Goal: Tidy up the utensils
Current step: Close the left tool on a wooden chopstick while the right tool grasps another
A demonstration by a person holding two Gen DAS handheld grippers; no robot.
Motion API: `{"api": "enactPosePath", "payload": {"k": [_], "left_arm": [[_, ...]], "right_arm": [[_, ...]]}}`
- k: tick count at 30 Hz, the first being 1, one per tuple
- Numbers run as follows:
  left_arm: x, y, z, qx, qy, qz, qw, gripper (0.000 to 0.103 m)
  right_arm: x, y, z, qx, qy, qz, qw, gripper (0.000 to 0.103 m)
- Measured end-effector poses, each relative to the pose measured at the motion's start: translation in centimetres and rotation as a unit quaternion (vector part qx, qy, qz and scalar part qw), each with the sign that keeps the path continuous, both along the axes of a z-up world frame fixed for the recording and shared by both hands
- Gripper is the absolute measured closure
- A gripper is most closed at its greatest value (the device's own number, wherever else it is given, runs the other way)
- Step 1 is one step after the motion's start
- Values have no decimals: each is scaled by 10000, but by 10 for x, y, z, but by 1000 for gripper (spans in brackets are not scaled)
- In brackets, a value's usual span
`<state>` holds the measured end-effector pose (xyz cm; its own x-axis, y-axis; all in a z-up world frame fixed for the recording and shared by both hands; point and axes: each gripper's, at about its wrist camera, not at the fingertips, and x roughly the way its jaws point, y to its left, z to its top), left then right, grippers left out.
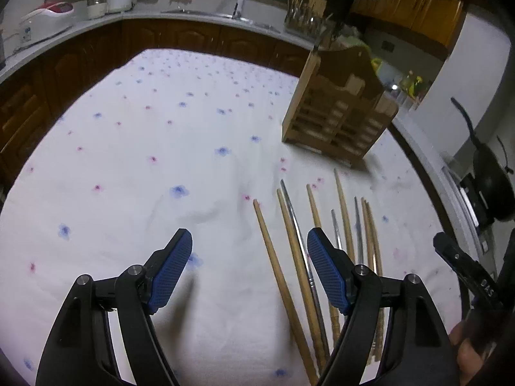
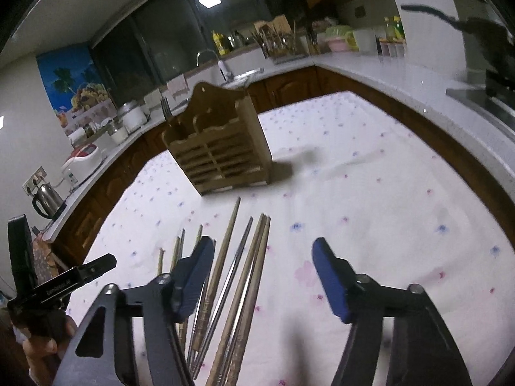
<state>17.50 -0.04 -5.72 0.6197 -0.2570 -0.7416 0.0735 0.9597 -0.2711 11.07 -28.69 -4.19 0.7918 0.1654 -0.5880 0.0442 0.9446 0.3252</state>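
Several wooden chopsticks [image 1: 283, 276] and metal chopsticks [image 1: 297, 228] lie side by side on the flowered white tablecloth [image 1: 145, 148]. They also show in the right wrist view, wooden [image 2: 254, 276] and metal [image 2: 236, 257]. A wooden utensil holder [image 1: 338, 109] stands beyond them; in the right wrist view the holder [image 2: 222, 148] has a fork [image 2: 166, 111] in its left compartment. My left gripper [image 1: 249, 263] is open and empty, left of the chopsticks. My right gripper [image 2: 262, 273] is open and empty above the chopsticks' right side.
Kitchen counters [image 2: 386, 74] with dark wooden cabinets [image 1: 80, 61] surround the table. A sink [image 1: 206, 13], jars, a kettle [image 2: 46, 197] and a dark pan [image 1: 492, 180] sit on the counters. The other gripper shows at the right edge of the left wrist view [image 1: 463, 267].
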Motion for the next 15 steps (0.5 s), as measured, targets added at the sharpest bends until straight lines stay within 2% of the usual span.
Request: {"api": "enactPosePath", "payload": {"k": [2, 4, 10, 14, 15], "left_arm": [[4, -5, -6, 35, 95, -47, 9999, 34], [11, -11, -14, 69, 249, -144, 9996, 45], [25, -25, -30, 186, 499, -317, 9981, 62], [36, -29, -41, 215, 675, -354, 9969, 70], [36, -30, -41, 268, 615, -359, 9971, 70]], "right_arm": [[7, 1, -8, 46, 154, 37, 9999, 50], [13, 4, -17, 68, 312, 78, 9995, 55], [36, 10, -43, 27, 763, 175, 9969, 69], [50, 13, -52, -3, 965, 219, 9951, 75], [52, 14, -53, -42, 990, 232, 9948, 77]]}}
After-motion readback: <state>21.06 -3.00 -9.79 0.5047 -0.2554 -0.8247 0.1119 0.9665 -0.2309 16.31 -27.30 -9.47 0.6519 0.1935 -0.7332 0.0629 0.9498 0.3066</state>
